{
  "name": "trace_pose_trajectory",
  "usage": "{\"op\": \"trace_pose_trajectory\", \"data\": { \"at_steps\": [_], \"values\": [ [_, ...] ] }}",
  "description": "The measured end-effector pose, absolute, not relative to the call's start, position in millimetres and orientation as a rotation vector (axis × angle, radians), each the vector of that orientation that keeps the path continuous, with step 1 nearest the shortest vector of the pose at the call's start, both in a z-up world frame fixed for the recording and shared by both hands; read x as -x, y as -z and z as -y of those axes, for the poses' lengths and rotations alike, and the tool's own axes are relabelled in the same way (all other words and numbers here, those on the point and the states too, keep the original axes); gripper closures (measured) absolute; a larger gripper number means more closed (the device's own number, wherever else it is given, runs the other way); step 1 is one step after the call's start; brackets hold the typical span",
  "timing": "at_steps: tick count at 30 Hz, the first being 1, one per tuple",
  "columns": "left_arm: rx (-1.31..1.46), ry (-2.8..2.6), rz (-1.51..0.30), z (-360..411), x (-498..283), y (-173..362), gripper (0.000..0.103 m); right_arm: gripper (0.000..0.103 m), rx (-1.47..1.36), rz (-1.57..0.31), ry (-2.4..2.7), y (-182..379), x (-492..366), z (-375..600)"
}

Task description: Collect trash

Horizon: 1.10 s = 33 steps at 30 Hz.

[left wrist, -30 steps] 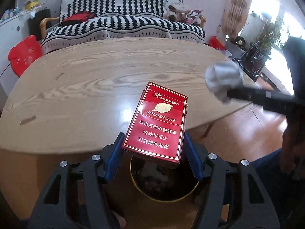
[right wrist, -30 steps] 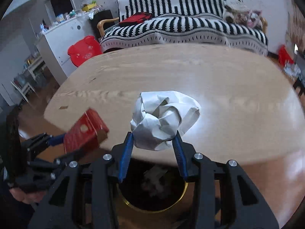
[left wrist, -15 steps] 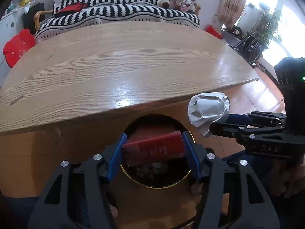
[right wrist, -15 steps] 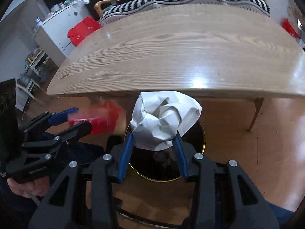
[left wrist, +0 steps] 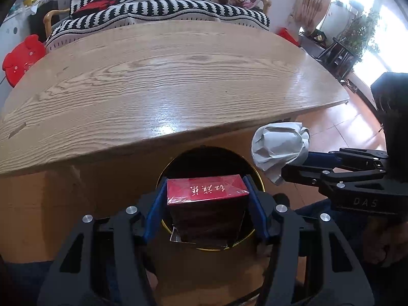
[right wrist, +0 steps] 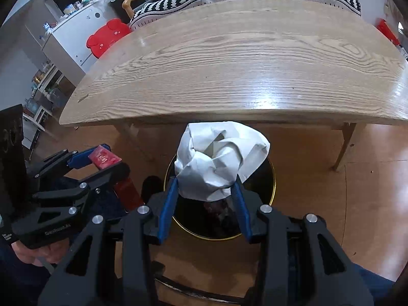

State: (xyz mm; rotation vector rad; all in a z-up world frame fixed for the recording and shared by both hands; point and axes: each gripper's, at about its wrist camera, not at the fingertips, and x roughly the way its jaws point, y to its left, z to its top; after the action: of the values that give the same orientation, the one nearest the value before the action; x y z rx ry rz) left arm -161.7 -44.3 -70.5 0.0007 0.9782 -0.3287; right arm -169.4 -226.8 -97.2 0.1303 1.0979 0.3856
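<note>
The left gripper (left wrist: 206, 204) holds the red box (left wrist: 207, 192) and the right gripper (right wrist: 205, 199) holds the paper ball (right wrist: 221, 163), both over the bin (right wrist: 272, 178) beside the worktop's (right wrist: 242, 63) near edge. Only dropping is left.

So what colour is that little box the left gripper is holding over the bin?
Red, with gold lettering on its top end: the box shows best in the left wrist view.
</note>
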Motion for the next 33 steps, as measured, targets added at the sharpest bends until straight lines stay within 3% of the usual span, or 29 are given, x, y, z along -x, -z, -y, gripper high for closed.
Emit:
{"op": "trace_pose_trajectory", "data": {
  "at_steps": [10,13,14,15,25,28,33],
  "values": [
    [0.005,0.332,-0.981,45.0,160.8,71.2,0.046,0.06,-0.14,-1.093,-0.379,96.3,169.4,228.6],
    [0.014,0.331,-0.982,44.8,159.0,73.0,0.042,0.048,-0.158,-1.092,-0.377,96.1,168.3,231.6],
    [0.022,0.331,-0.984,44.7,158.3,73.3,0.036,0.044,-0.157,-1.088,-0.374,95.5,168.4,232.1],
    [0.028,0.329,-0.982,44.7,158.2,73.0,0.032,0.044,-0.155,-1.085,-0.374,94.7,168.7,232.1],
    [0.022,0.328,-0.973,48.1,160.6,71.2,0.022,0.034,-0.156,-1.078,-0.37,93.0,167.8,233.5],
    [0.023,0.321,-0.974,47.2,160.9,70.5,0.021,0.027,-0.155,-1.072,-0.366,92.0,168.5,233.4],
    [0.033,0.294,-0.964,41.9,160.4,63.2,0.01,0.014,-0.156,-1.034,-0.335,79.9,169.3,240.3]
  ]
}}
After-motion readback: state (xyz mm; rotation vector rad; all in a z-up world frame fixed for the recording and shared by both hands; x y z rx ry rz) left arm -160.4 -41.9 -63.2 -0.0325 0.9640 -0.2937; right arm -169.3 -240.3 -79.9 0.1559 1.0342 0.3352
